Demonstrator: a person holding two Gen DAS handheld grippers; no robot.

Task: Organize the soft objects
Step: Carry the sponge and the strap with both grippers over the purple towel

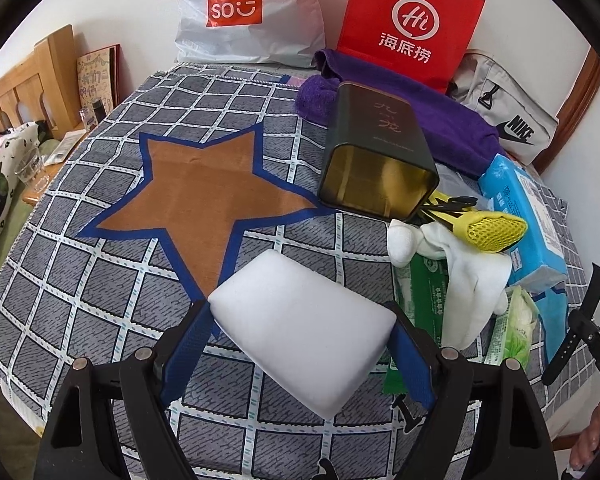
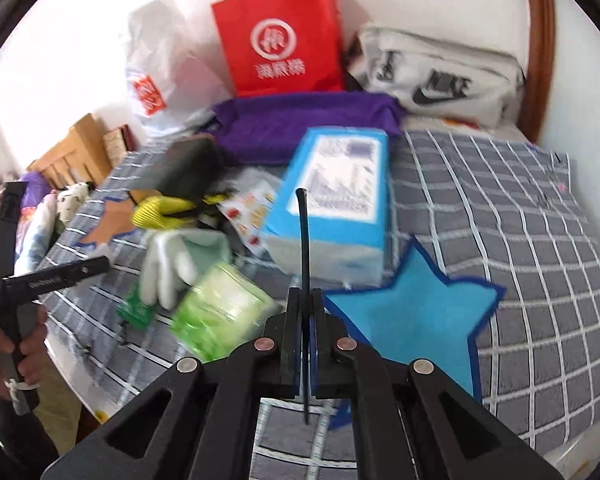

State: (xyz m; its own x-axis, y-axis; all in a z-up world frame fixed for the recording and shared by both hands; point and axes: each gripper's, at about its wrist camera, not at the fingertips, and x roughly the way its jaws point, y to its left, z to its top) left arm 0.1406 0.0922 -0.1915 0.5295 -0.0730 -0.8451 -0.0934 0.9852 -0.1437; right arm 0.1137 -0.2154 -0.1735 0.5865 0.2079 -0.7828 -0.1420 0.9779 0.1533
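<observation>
My left gripper (image 1: 300, 312) is shut on a white foam sponge (image 1: 304, 328), its blue pads (image 1: 190, 340) pressing both ends, just in front of a brown star patch (image 1: 204, 188) on the checked bedspread (image 1: 100, 280). My right gripper (image 2: 305, 292) is shut on a thin black watch strap (image 2: 302, 232) that sticks up edge-on from its jaws, beside a blue star patch (image 2: 412, 320). The strap (image 1: 576, 328) also shows at the right edge of the left wrist view. A white glove (image 1: 472, 280), a yellow mesh item (image 1: 496, 232) and a purple towel (image 1: 452, 120) lie in the pile.
A dark tin (image 1: 376, 152) lies on its side with its mouth open. A blue tissue pack (image 2: 336, 200) and green wipes packs (image 2: 220, 312) sit in the pile. A red bag (image 1: 412, 20), a white bag (image 1: 244, 12) and a grey bag (image 1: 508, 120) lean on the wall.
</observation>
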